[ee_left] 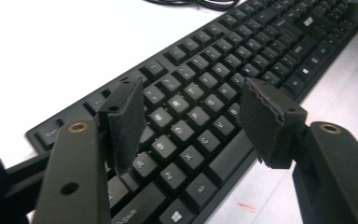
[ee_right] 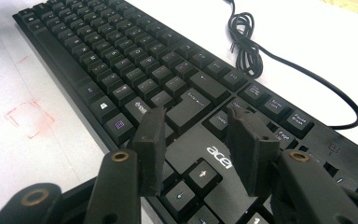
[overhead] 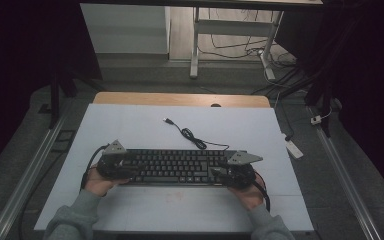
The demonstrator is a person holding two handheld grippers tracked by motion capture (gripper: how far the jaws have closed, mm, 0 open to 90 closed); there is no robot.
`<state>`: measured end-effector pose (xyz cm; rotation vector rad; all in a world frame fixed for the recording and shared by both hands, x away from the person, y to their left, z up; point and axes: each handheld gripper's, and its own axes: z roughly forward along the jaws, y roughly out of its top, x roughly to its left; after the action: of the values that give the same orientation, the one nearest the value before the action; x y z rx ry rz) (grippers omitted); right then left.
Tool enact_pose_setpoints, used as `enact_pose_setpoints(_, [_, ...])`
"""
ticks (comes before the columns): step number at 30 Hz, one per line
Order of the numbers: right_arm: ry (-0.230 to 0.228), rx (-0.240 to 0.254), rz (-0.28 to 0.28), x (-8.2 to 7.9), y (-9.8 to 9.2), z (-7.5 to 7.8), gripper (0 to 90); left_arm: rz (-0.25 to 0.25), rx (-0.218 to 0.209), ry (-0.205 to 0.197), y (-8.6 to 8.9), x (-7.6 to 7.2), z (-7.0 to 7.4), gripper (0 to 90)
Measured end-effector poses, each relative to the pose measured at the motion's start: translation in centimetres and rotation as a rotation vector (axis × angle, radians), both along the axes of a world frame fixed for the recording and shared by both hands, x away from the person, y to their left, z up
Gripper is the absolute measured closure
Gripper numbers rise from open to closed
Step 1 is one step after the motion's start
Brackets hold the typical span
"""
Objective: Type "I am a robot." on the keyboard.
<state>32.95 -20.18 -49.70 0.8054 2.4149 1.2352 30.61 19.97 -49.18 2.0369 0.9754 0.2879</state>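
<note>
A black Acer keyboard (overhead: 175, 167) lies flat across the white table top (overhead: 130, 125), near the front. Its black cable (overhead: 190, 135) coils behind it and ends in a loose USB plug (overhead: 167, 120). My left gripper (overhead: 130, 172) hovers over the keyboard's left end. In the left gripper view its pads (ee_left: 126, 123) stand wide apart above the letter keys (ee_left: 186, 126). My right gripper (overhead: 216, 172) is at the keyboard's right end. Its jaws (ee_right: 198, 144) stand open above the arrow keys (ee_right: 200, 175) and the logo, pressing on nothing.
A wooden table edge (overhead: 180, 99) runs along the back. Faint red marks (ee_right: 28, 119) are drawn on the white top in front of the keyboard. On the floor to the right lies a white power strip (overhead: 294, 148); desk legs and cables stand beyond the table.
</note>
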Motion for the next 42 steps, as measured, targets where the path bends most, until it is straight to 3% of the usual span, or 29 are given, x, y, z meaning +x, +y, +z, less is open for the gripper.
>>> enact_pose_setpoints(15, [-0.001, 0.001, 0.000, 0.0, 0.0, 0.0, 57.3, -0.071, 0.030, 0.000, -1.9, -0.5, -0.1, 40.3])
enact_pose_setpoints(28, [0.000, -0.002, -0.001, 0.0, 0.0, 0.0, 57.3, -0.161, 0.062, 0.012, -4.1, -1.0, -0.6, 43.9])
enact_pose_setpoints(34, [-0.001, -0.003, -0.001, 0.0, 0.0, 0.0, 57.3, -0.191, 0.073, 0.017, -4.7, -1.1, -0.9, 50.9])
enact_pose_setpoints(42, [-0.001, -0.002, -0.001, 0.0, 0.0, 0.0, 57.3, -0.201, 0.095, 0.030, -5.3, -1.0, -1.4, 72.4])
